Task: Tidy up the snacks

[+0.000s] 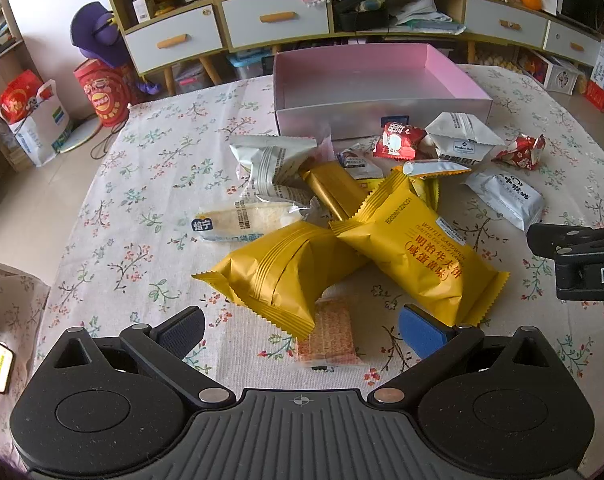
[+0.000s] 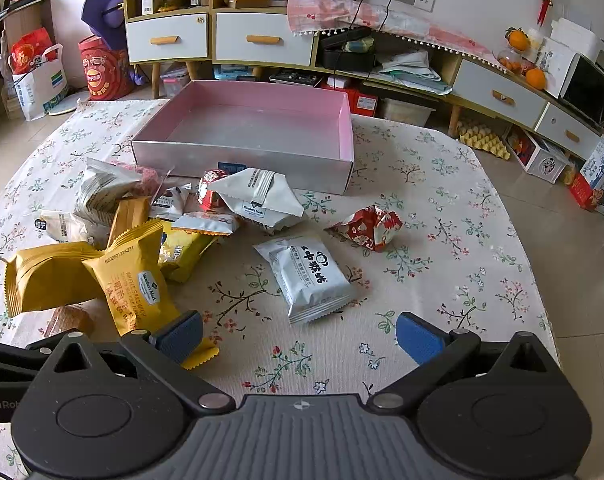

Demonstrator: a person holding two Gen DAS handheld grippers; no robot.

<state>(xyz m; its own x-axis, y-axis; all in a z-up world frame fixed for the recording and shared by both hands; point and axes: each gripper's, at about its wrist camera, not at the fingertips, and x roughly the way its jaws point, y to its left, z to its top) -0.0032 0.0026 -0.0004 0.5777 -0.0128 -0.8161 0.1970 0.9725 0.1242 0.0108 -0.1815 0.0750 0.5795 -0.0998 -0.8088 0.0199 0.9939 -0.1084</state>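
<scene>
Floral tablecloth, snacks heaped before empty pink box. Left gripper splayed wide, empty, over yellow waffle packs. Right gripper likewise splayed, empty, near silver packet. Sorting not yet started, judging by box; next: lower, close, carry to box.

Snack pile crowds the pink box front; cloth rightward lies open.

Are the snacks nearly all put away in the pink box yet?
Not yet. The pink box looks empty, so nothing is put away. Nothing is in hand: the left gripper and right gripper are both open. Everything is left on the tablecloth: the yellow waffle sandwich packs, the silver packet, the red wrapped snack and the rest.
</scene>
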